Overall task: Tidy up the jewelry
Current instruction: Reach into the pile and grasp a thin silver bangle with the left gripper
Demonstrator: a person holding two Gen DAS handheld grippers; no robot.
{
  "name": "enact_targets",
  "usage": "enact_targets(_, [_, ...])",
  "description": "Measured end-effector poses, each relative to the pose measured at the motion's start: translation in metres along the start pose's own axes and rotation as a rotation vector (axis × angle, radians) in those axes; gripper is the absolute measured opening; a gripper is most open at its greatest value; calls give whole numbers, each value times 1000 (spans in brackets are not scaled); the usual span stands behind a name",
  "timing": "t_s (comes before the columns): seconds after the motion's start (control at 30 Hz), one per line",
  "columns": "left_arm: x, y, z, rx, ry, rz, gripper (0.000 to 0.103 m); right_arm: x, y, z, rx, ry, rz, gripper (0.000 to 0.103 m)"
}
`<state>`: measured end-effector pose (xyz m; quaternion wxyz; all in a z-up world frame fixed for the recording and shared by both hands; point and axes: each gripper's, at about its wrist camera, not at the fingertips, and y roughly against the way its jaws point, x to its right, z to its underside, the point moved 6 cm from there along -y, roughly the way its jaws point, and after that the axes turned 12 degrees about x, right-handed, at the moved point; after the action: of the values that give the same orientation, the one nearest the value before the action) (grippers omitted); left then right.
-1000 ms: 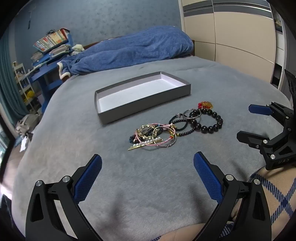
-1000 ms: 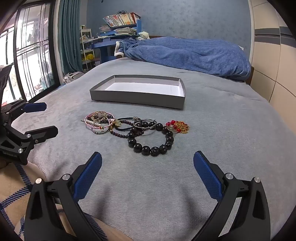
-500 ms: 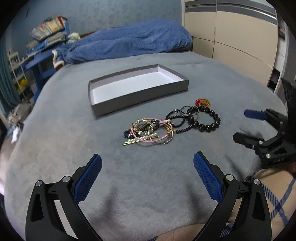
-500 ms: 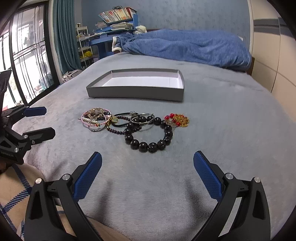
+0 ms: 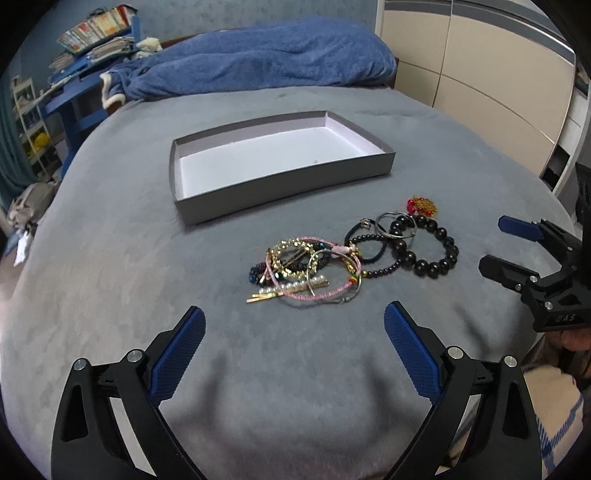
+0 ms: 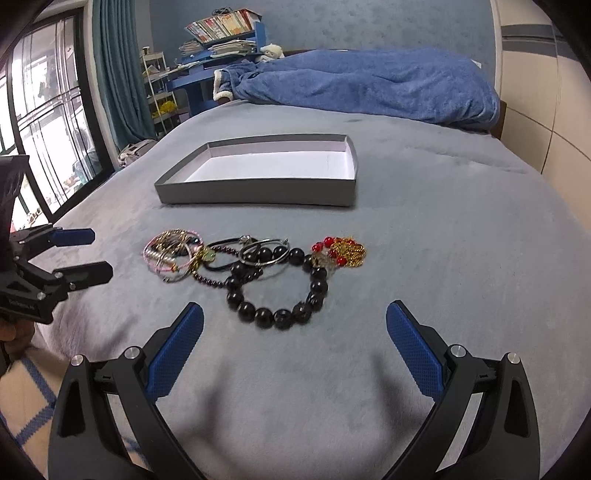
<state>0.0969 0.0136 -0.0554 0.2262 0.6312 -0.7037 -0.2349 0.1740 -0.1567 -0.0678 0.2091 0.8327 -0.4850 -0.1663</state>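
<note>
Both grippers have closed in on the jewelry pile [image 5: 351, 254], jaws spread, holding nothing. Bracelets lie tangled on the grey bedspread [image 5: 110, 295], just before the empty grey box [image 5: 280, 184]. Approach step; next, pinching one bracelet free.

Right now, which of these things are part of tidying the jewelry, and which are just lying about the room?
For the job:
- grey tray, nothing in it
- black bead bracelet
- pink and gold bangle tangle
- red and gold charm
- left gripper, right gripper, both open

Just lying about:
- blue blanket
- stacked books
</note>
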Motion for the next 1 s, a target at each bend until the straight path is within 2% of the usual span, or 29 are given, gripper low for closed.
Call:
enact_targets(0.27, [9, -32, -6, -70, -70, 10, 95, -5, -9, 9, -35, -21, -6, 98])
enact_targets(0.33, [14, -37, -8, -75, -93, 15, 91, -8, -7, 10, -30, -11, -4, 98])
enact_targets(0.4, [18, -39, -11, -72, -115, 22, 81, -8, -6, 10, -28, -13, -6, 98])
enact_targets(0.43, [20, -40, -13, -70, -119, 23, 79, -8, -6, 10, -27, -17, -7, 98])
enact_targets(0.63, [43, -43, -29, -40, -154, 93, 77, -1, -8, 13, -29, -46, 8, 98])
enact_targets(0.83, [76, -59, -37, -51, -205, 156, 77, 13, -4, 14, -33, -95, 46, 98])
enact_targets(1.0, [94, -75, -42, -67, -213, 181, 67, 25, -2, 21, -38, -109, 61, 98])
